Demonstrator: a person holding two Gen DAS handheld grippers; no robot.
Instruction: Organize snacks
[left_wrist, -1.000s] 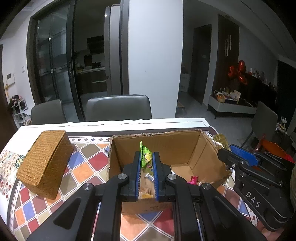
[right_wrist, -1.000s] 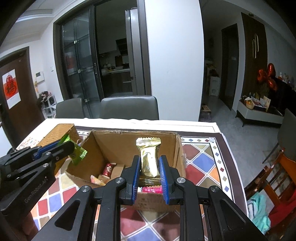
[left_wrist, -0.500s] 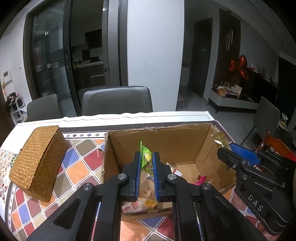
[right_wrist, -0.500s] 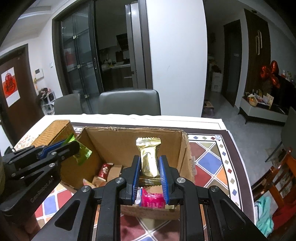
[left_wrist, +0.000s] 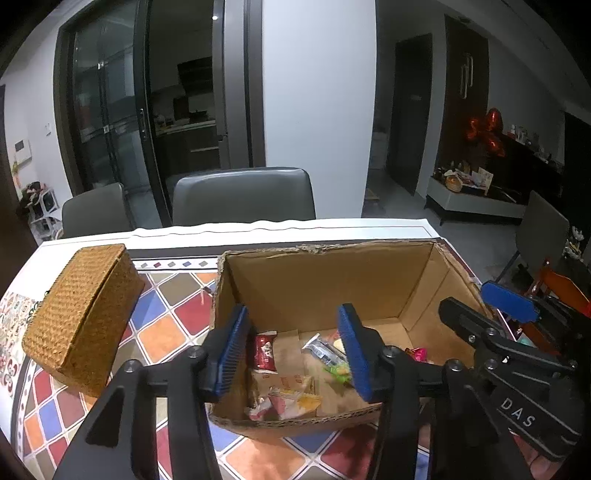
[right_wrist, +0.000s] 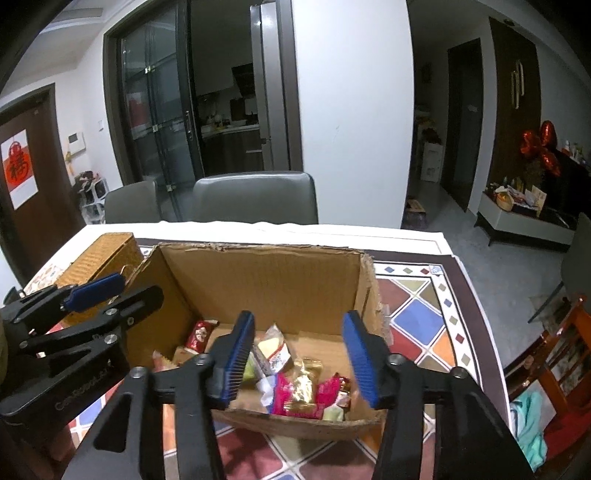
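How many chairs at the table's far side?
2. One grey chair sits directly behind the cardboard box; a second grey chair stands to its left, by the glass doors. More chairs may be hidden outside the frame.

The cardboard box (right_wrist: 258, 280) near wall hides behind the tool fingers (right_wrist: 236, 354).

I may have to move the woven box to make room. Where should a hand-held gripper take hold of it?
Probably across the woven box by its two long side walls, coming down from above. It sits closed on the table, left of the cardboard box, with no handle showing, and its flat lid gives nothing to pinch. It may be wider than the open fingers.
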